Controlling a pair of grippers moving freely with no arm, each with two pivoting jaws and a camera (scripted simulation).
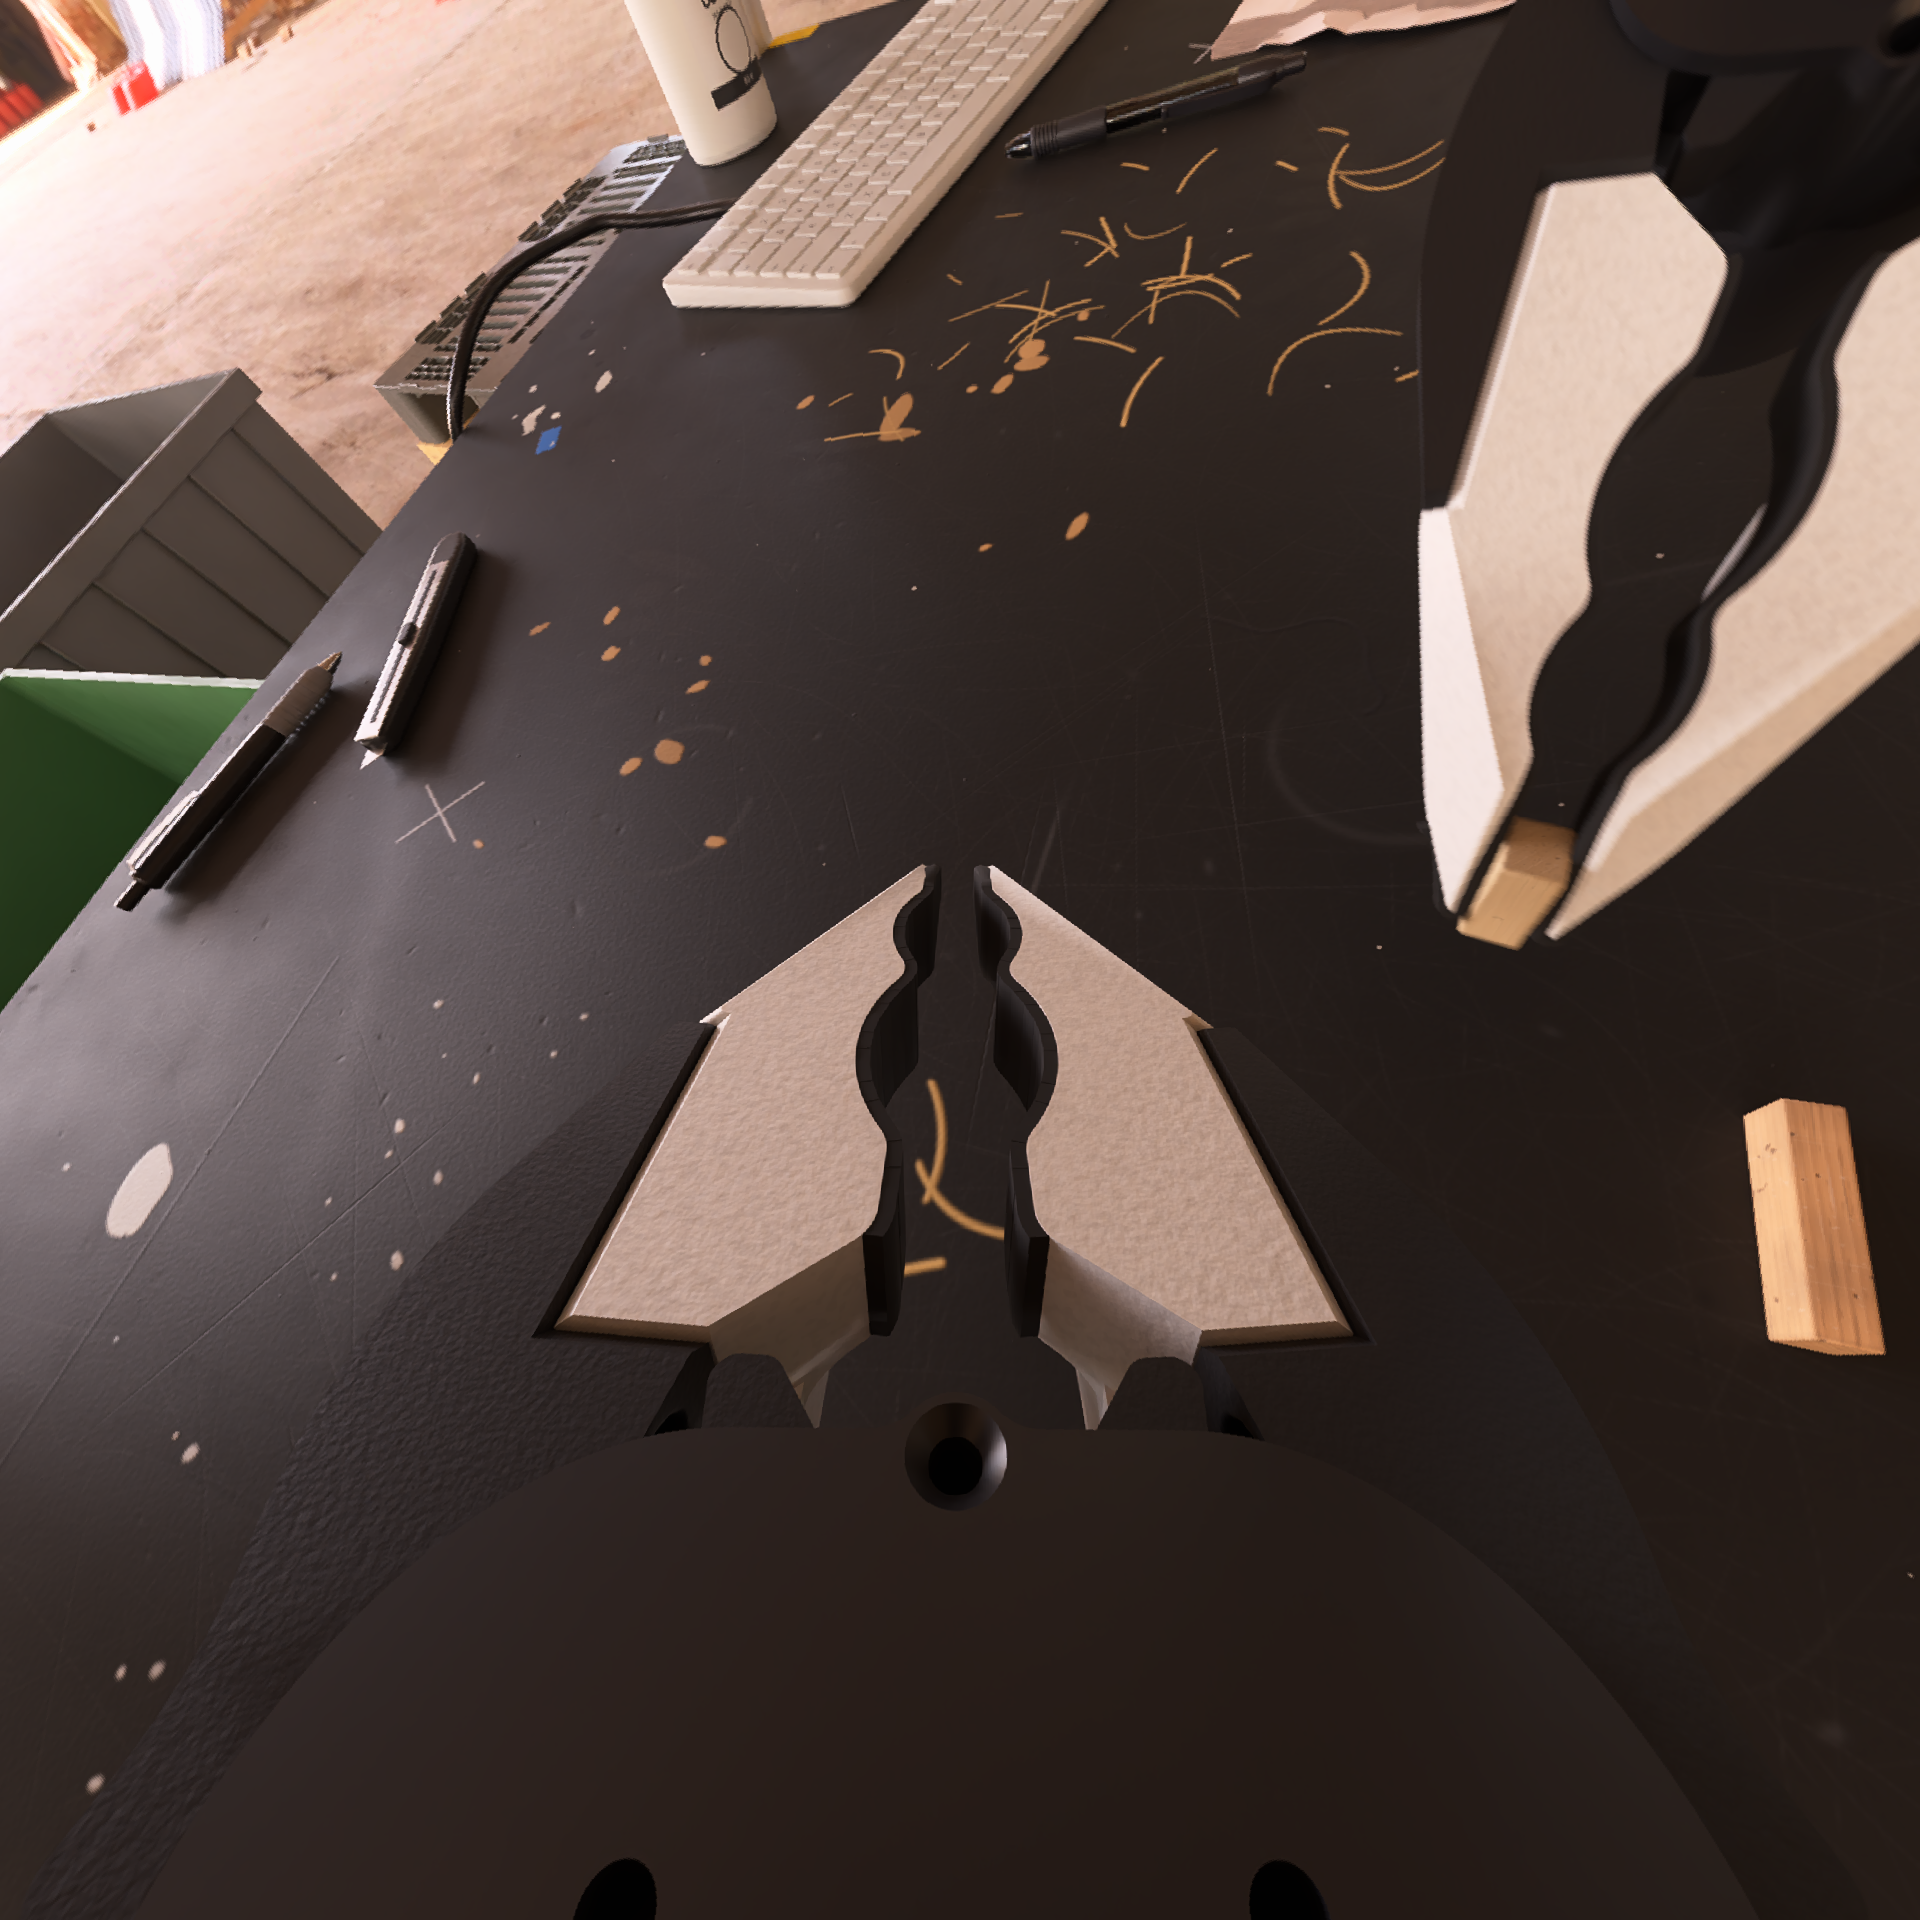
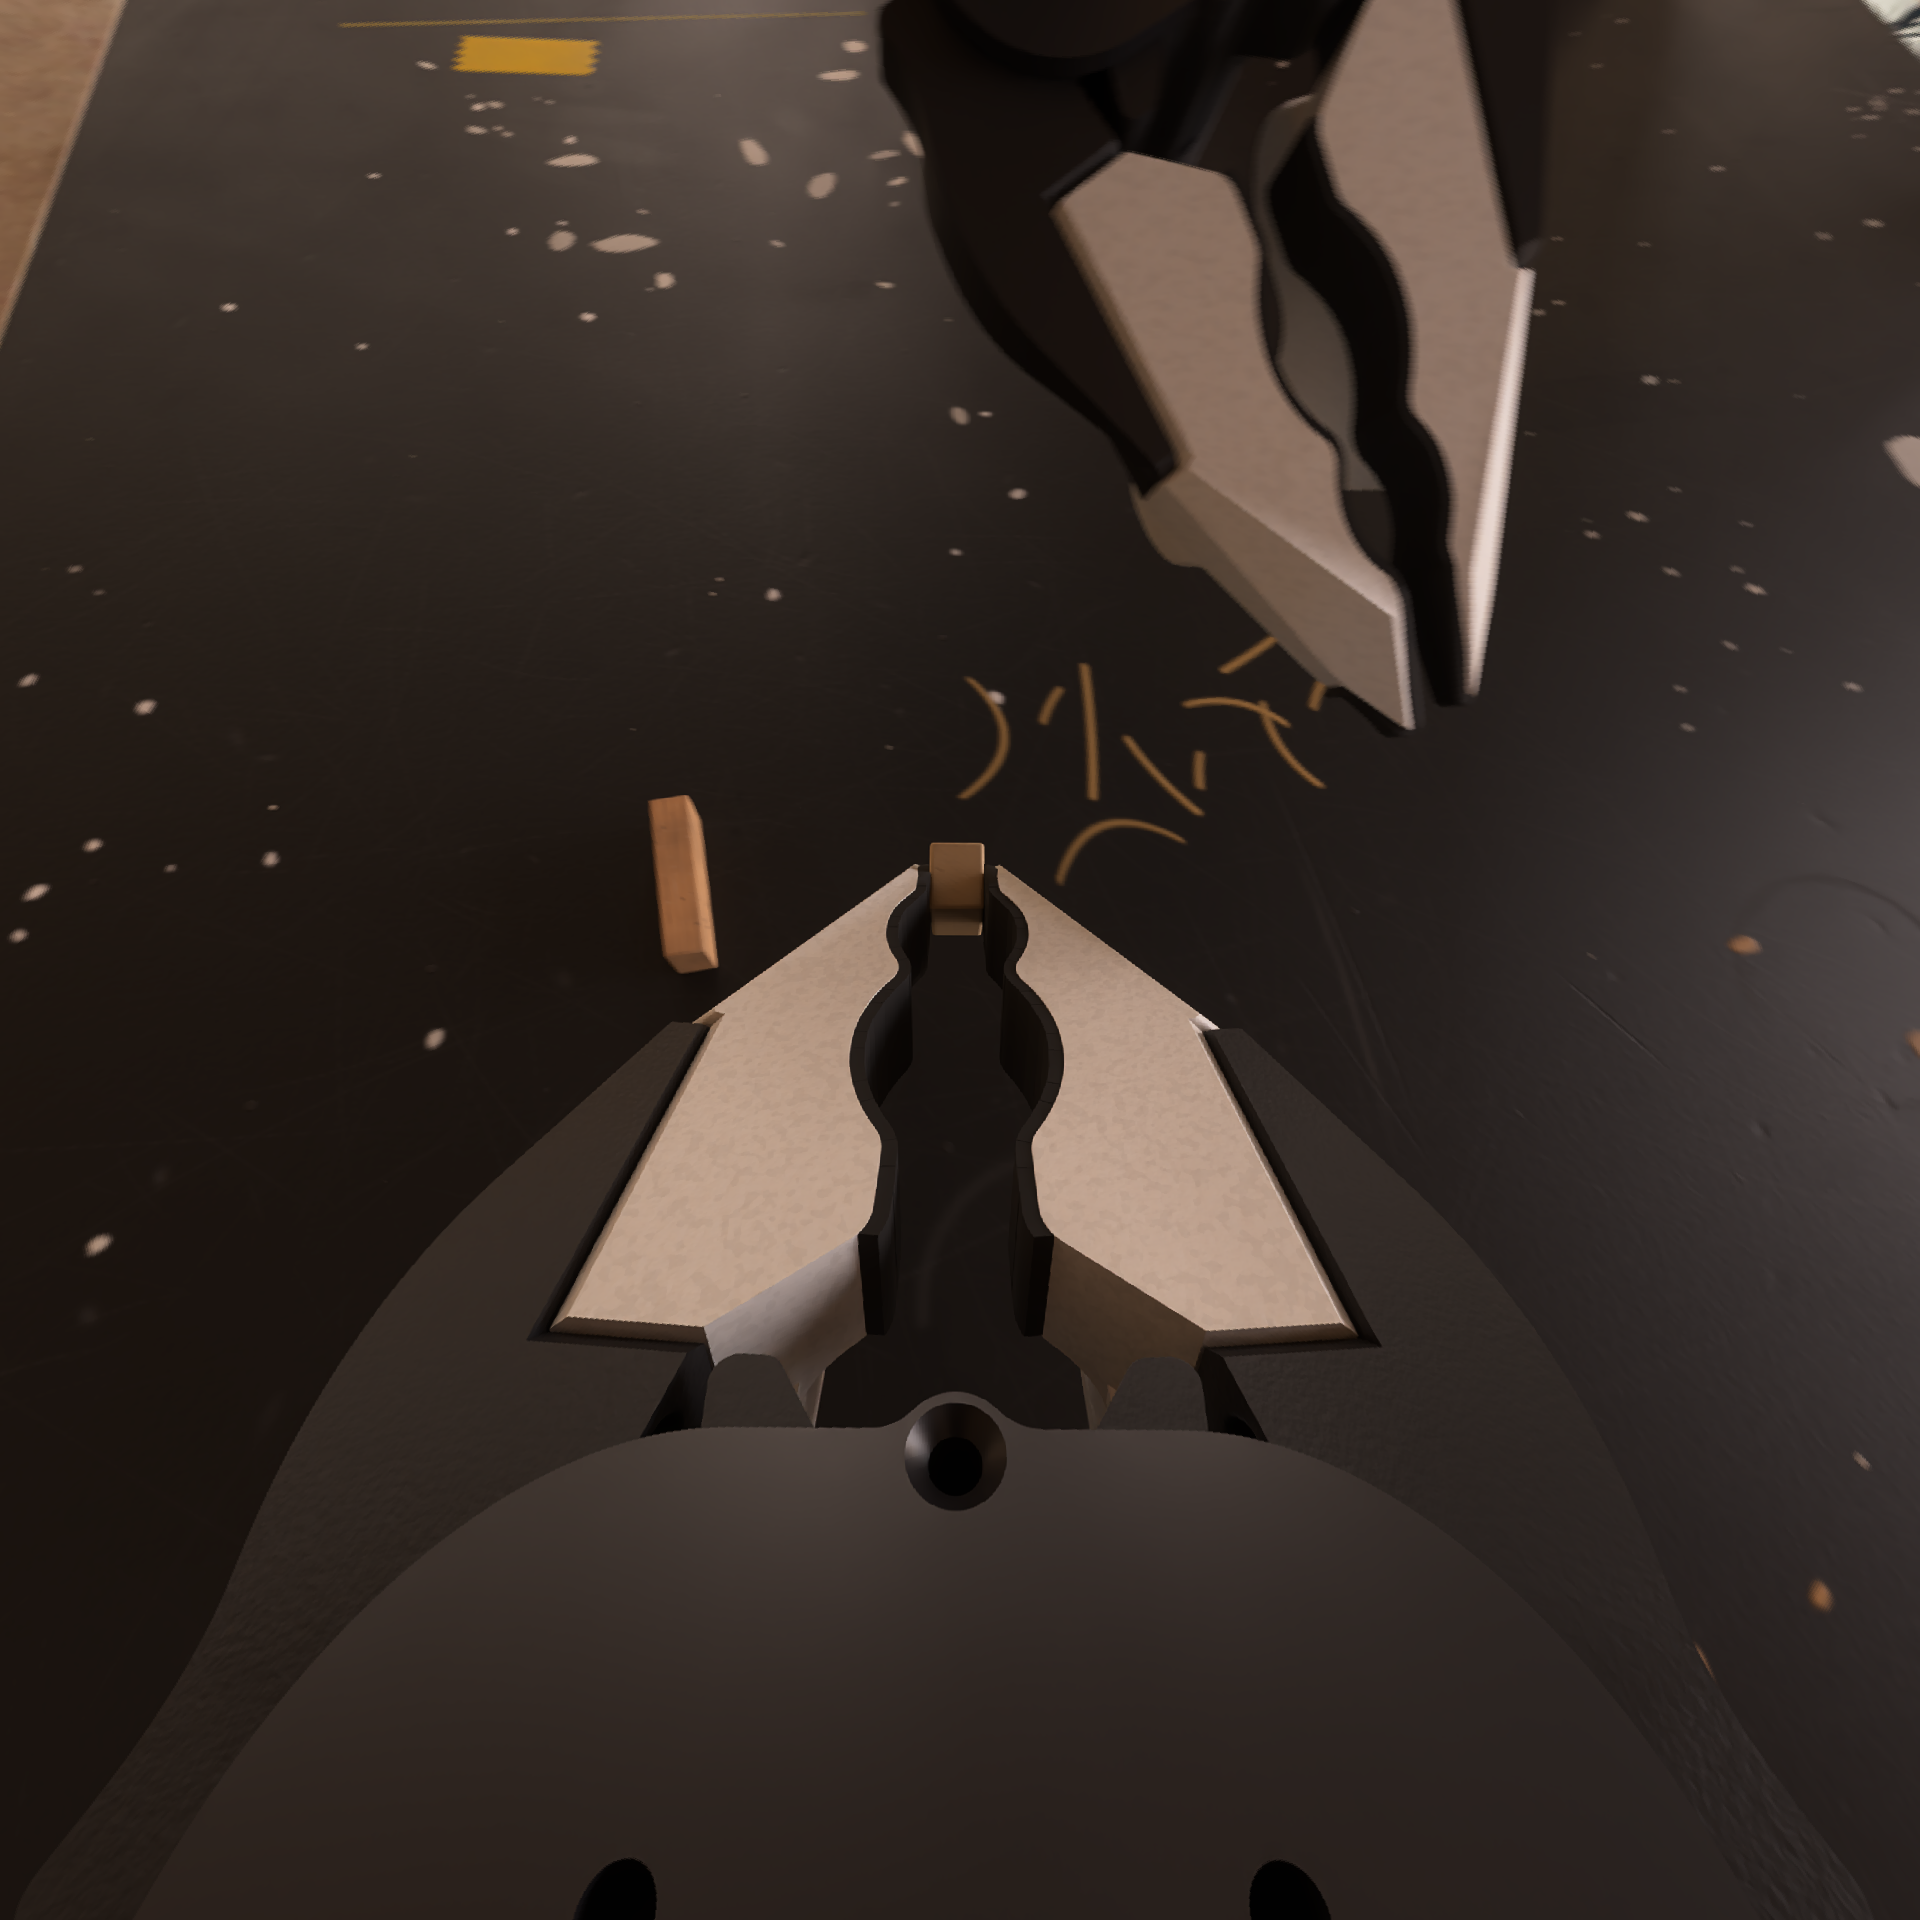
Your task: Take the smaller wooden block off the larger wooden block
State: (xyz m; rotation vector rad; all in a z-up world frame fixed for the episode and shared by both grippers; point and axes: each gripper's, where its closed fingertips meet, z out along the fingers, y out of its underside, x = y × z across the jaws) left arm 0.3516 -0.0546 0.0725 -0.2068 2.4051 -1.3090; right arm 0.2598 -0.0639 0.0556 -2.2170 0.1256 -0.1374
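Right wrist view: right tongs (image 2: 957, 894) pinch the smaller wooden block (image 2: 957, 888) above the worktop (image 2: 416, 520); larger wooden block (image 2: 682, 883) lies just left, long axis pointing away; left tongs (image 1: 957, 883) nearly pressed together, empty

No legible writing anywhere.

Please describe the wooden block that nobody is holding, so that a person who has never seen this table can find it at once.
Start from the dark, paint-speckled table and find the right hand-held gripper, which pinches the smaller wooden block at its tips. On the bare surface beside it lies the larger wooden block, alone and untouched. It is long and slim, unlike the short stub in the gripper.
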